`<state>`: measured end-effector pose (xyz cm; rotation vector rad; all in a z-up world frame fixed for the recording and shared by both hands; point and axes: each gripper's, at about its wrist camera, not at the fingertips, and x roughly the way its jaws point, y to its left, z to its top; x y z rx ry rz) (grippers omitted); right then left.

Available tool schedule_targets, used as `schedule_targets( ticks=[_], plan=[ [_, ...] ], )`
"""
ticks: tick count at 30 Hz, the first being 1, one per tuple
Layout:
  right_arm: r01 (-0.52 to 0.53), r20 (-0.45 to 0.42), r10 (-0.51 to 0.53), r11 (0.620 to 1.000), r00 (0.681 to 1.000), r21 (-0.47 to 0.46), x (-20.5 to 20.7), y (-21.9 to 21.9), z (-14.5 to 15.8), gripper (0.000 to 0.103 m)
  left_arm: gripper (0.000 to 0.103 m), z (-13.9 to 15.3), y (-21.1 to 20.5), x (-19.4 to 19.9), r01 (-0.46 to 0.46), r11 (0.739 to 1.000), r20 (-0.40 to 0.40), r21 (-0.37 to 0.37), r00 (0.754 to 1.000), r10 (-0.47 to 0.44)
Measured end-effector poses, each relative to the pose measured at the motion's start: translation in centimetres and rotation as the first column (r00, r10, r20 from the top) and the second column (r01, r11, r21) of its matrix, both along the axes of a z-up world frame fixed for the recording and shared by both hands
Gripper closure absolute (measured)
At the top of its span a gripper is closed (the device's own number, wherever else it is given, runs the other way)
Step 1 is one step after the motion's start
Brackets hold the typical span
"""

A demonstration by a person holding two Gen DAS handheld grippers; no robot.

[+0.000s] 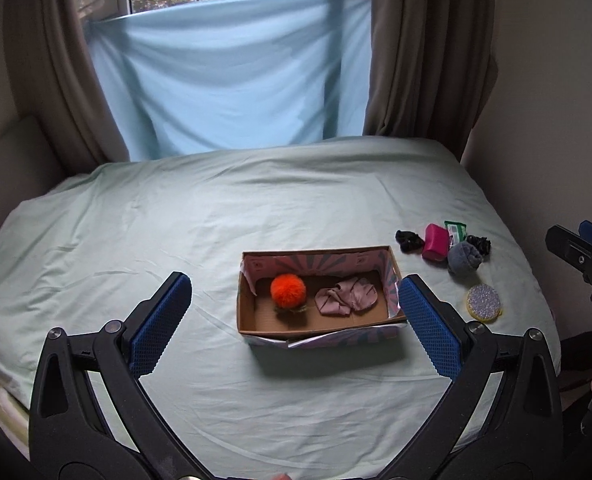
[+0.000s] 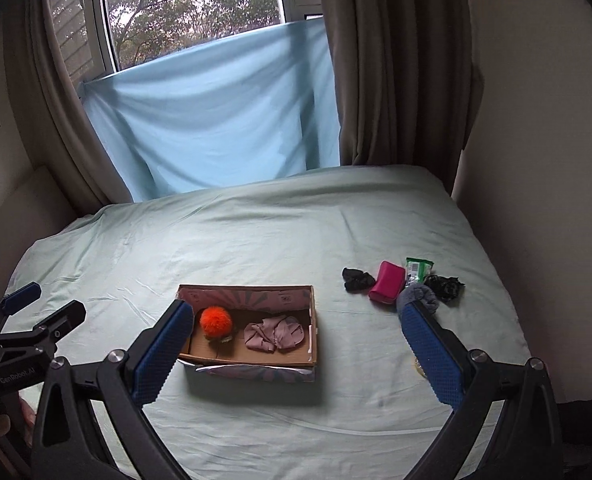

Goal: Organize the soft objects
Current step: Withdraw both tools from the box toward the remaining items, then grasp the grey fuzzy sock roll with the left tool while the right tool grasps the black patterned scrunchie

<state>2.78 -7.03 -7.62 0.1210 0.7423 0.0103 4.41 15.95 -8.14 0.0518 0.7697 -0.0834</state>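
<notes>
A cardboard box [image 1: 392,268] [image 2: 312,320] stands on the bed. It holds an orange pom-pom [image 1: 288,290] [image 2: 215,321] and a crumpled pink cloth [image 1: 346,299] [image 2: 273,333]. To its right lie a black scrunchie [image 1: 409,240] [image 2: 358,279], a magenta pouch [image 1: 436,242] [image 2: 386,282], a green packet [image 1: 455,231] [image 2: 417,269], a grey sock ball [image 1: 464,258] [image 2: 418,296], another black scrunchie [image 1: 479,244] [image 2: 444,286] and a round glittery sponge [image 1: 484,303]. My left gripper [image 1: 295,304] and right gripper [image 2: 298,334] are both open, empty, held above the bed before the box.
The bed [image 1: 215,208] has a pale green sheet and fills the lower view. A blue sheet [image 1: 231,80] hangs over the window between brown curtains [image 1: 424,48]. A wall runs along the bed's right side. The right gripper shows at the left wrist view's right edge [image 1: 584,256].
</notes>
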Motion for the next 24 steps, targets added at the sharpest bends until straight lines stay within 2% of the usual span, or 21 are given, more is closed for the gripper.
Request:
schedule_targets(
  ticks=[5, 11, 15, 18, 24],
  plan=[
    [0.009, 0.052, -0.007, 0.999, 0.999, -0.036, -2.8, -3.2, 0.8, 0.0, 0.0, 0.9, -2.2, -2.6, -0.059, 0.998, 0.048, -0.006, 0.997, 0.059],
    [0.018, 0.059, -0.015, 0.999, 0.998, -0.043, -3.1, -8.0, 0.8, 0.0, 0.0, 1.3, -6.6, -2.9, -0.056, 0.998, 0.068, -0.013, 0.996, 0.057],
    [0.03, 0.043, -0.03, 0.999, 0.999, -0.016, -2.3, -12.0, 0.4, 0.0, 0.0, 1.2, -10.1, -2.7, -0.057, 0.998, 0.089, -0.037, 0.994, 0.06],
    [0.031, 0.029, -0.03, 0.999, 0.999, -0.03, -1.5, -14.7, -0.2, 0.0, 0.0, 0.7, -12.9, -1.9, -0.053, 0.998, 0.092, -0.041, 0.994, 0.056],
    [0.006, -0.006, -0.006, 0.999, 1.0, -0.054, 1.8, -20.2, -2.5, 0.0, 0.0, -2.0, -19.1, 1.6, -0.029, 0.999, 0.063, -0.038, 0.998, 0.032]
  ],
)
